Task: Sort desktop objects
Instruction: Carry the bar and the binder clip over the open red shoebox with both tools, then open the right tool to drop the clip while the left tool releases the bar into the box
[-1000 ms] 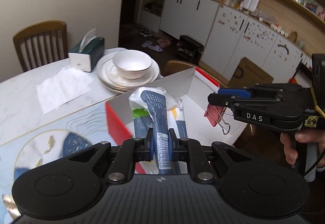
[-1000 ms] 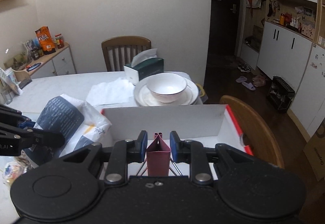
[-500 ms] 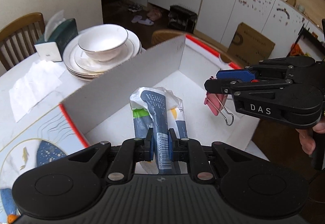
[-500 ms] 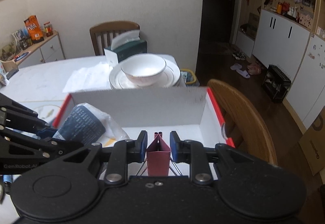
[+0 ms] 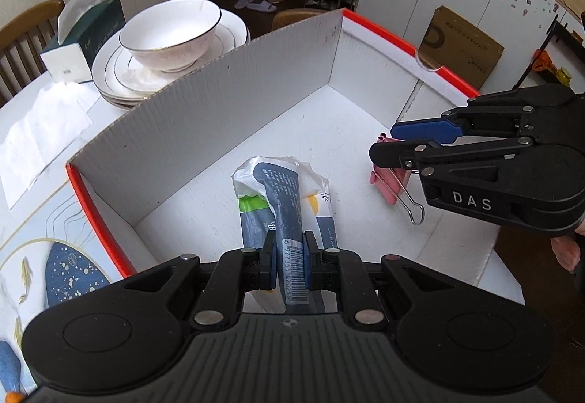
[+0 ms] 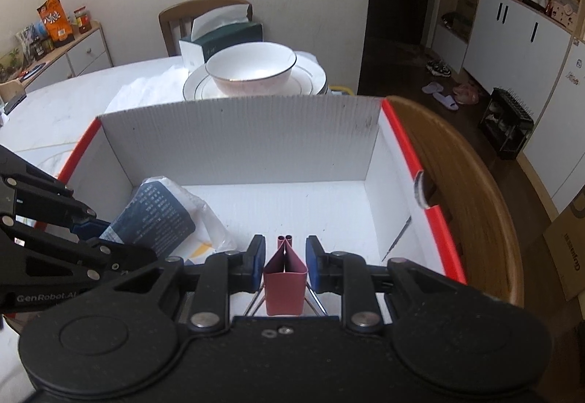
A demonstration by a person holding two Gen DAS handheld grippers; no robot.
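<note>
My left gripper (image 5: 289,257) is shut on a blue and white plastic packet (image 5: 281,198) that hangs inside the white box (image 5: 204,132) with red edges. In the right wrist view the same packet (image 6: 161,216) sits low at the box's left side, beside the left gripper (image 6: 91,224). My right gripper (image 6: 284,262) is shut on a pink binder clip (image 6: 285,275), held over the box floor near the right wall. From the left wrist view the right gripper (image 5: 387,143) and its clip (image 5: 389,183) hover over the box's right half.
Behind the box (image 6: 237,136) a white bowl (image 6: 252,68) sits on stacked plates (image 5: 109,74), with a green tissue box (image 6: 223,37) and paper napkins (image 5: 40,132) further off. A wooden chair back (image 6: 471,191) curves along the box's right side. A patterned placemat (image 5: 47,242) lies left.
Both grippers have come down and forward over the box, so the packet and the clip now sit inside its walls. Both grips stay unchanged.
</note>
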